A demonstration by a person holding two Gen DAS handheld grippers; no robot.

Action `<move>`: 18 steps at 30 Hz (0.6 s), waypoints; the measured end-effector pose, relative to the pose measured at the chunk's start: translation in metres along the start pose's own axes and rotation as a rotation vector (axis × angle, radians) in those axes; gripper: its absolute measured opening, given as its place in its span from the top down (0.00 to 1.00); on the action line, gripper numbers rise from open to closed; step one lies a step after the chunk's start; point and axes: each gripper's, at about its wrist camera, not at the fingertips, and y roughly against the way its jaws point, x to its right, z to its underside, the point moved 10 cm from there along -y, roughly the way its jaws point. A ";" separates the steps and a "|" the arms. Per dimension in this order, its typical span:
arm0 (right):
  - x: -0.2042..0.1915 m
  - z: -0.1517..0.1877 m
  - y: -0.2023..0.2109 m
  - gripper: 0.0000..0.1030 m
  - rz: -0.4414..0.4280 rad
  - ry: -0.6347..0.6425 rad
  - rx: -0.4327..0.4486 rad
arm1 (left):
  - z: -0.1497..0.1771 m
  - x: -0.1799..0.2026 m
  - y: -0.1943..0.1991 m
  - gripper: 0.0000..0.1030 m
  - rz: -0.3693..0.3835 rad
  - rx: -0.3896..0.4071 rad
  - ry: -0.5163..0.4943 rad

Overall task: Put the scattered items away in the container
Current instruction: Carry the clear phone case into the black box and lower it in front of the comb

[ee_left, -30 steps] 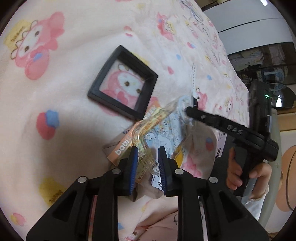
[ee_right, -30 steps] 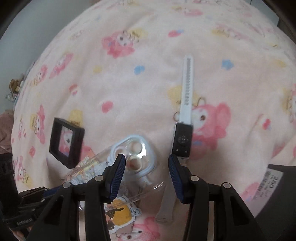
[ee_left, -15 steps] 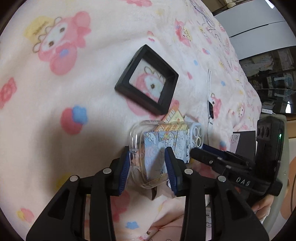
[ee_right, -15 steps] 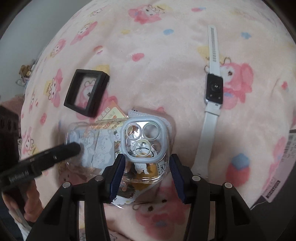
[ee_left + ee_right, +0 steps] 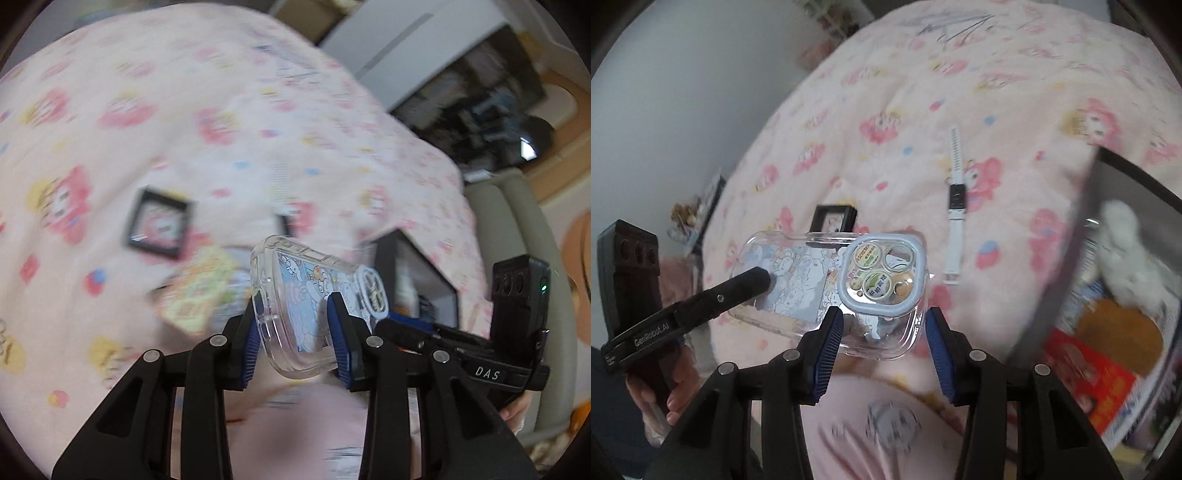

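Note:
A clear phone case (image 5: 306, 295) with a blue cartoon print hangs above the pink blanket, held between both grippers. My left gripper (image 5: 293, 332) has its jaws closing, with the pads pressing the plain end of the case. My right gripper (image 5: 882, 339) is also closing, its pads on the camera-ring end of the case (image 5: 882, 273). A black-walled container (image 5: 1126, 177) stands at the right and holds a white fluffy thing and colourful packets. On the blanket lie a black square frame (image 5: 159, 225), a white watch (image 5: 955, 206) and a yellow packet (image 5: 195, 291).
The pink cartoon blanket (image 5: 997, 92) covers the whole bed. A grey wall (image 5: 683, 92) borders its left side, with small clutter in the corner. A person's hand (image 5: 676, 391) grips the left tool. Dark shelves and furniture (image 5: 480, 92) stand beyond the bed.
Both grippers have risen with the phone case, lifting it off the packets and the blanket. The view has swung so that the black container now shows at the right.

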 end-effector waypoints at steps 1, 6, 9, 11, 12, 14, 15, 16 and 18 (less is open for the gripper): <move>0.009 0.000 0.016 0.59 -0.001 -0.018 0.027 | 0.001 0.018 -0.006 0.68 0.026 -0.009 -0.032; 0.074 0.019 0.087 0.59 0.073 -0.115 0.131 | 0.022 0.104 -0.052 0.68 0.138 -0.091 -0.161; 0.120 0.040 0.110 0.59 0.131 -0.188 0.164 | 0.041 0.147 -0.090 0.68 0.177 -0.157 -0.214; 0.147 0.054 0.120 0.59 0.152 -0.239 0.168 | 0.056 0.168 -0.116 0.68 0.189 -0.209 -0.236; 0.160 0.061 0.123 0.59 0.164 -0.263 0.168 | 0.064 0.176 -0.129 0.68 0.189 -0.233 -0.243; 0.185 0.075 0.122 0.59 0.190 -0.310 0.159 | 0.077 0.184 -0.151 0.68 0.188 -0.277 -0.250; 0.195 0.081 0.120 0.59 0.205 -0.327 0.153 | 0.084 0.186 -0.161 0.68 0.186 -0.302 -0.247; 0.202 0.087 0.118 0.59 0.220 -0.338 0.144 | 0.093 0.187 -0.169 0.68 0.182 -0.324 -0.243; 0.215 0.096 0.113 0.59 0.244 -0.349 0.121 | 0.106 0.189 -0.183 0.68 0.172 -0.361 -0.235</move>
